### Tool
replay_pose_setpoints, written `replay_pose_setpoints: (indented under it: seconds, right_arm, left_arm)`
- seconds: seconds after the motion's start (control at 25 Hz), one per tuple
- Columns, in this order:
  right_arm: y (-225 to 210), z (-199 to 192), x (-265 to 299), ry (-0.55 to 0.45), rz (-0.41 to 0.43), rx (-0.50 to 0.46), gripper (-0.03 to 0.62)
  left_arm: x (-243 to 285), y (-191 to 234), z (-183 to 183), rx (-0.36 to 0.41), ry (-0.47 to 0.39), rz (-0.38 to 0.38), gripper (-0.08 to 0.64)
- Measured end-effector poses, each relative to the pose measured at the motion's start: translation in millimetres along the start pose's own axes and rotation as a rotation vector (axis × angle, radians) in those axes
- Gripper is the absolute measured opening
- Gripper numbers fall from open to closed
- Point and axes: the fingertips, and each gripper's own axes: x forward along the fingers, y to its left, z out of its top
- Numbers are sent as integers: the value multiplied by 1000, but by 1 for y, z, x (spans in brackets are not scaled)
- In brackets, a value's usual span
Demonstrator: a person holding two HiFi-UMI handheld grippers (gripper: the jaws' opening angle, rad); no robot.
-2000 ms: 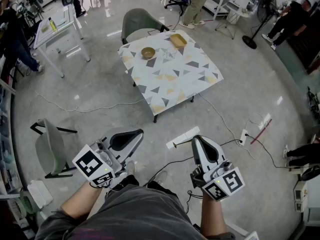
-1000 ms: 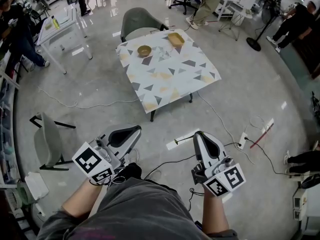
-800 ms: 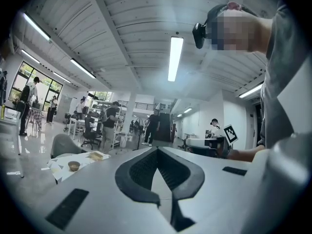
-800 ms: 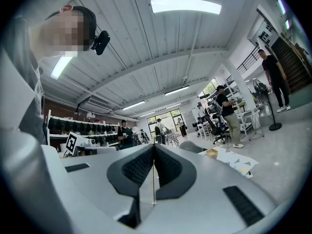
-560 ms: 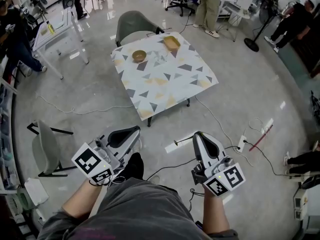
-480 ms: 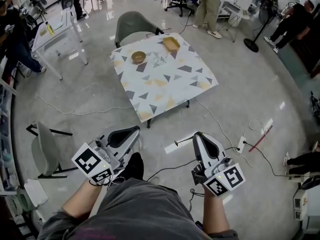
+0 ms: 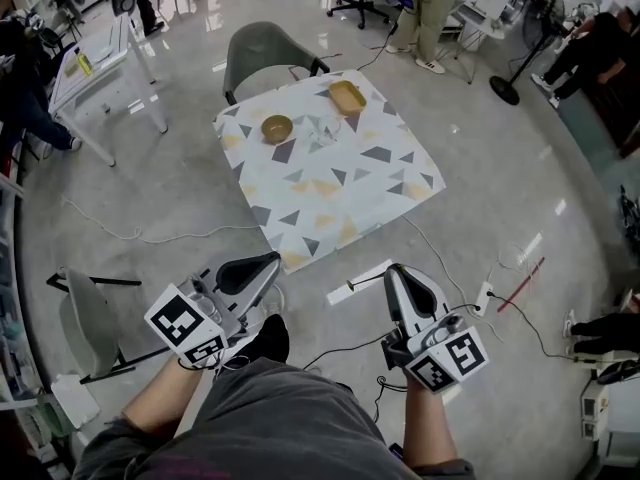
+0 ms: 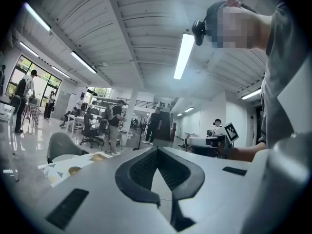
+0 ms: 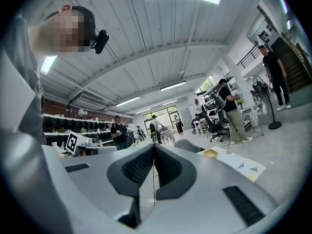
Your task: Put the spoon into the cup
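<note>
The table (image 7: pixel 330 183) with a triangle-patterned cloth stands well ahead of me in the head view. On its far part sit a wooden bowl (image 7: pixel 277 127), a yellow dish (image 7: pixel 347 96) and a small clear thing (image 7: pixel 321 128) that may be the cup. No spoon can be made out at this distance. My left gripper (image 7: pixel 270 261) and right gripper (image 7: pixel 393 271) are held low near my body, far from the table. Both are shut with nothing between the jaws. In the left gripper view the left gripper (image 8: pixel 157 149) points level across the room, as does the right gripper (image 9: pixel 154 145) in its own view.
A green chair (image 7: pixel 262 52) stands behind the table and another chair (image 7: pixel 85 318) at my left. A white table (image 7: pixel 95 63) is at far left. Cables (image 7: pixel 130 233) and a power strip (image 7: pixel 487 294) lie on the floor. People stand at the back.
The table has come nearer and lower in the head view as I move towards it. Both grippers stay shut in the same place by my body.
</note>
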Motion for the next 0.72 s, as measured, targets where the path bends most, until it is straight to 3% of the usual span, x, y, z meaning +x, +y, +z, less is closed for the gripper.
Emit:
replay_pose_setpoints:
  seconds: [0.4,0.72]
  right_arm:
    - [-23,15,116,-15,-38,38,21]
    - [-37,5,173,40,-94,-8,21]
  left_arm:
    - [34,116,14,-17,26,-38,15]
    - [48,176,22,-23,29,-88,15]
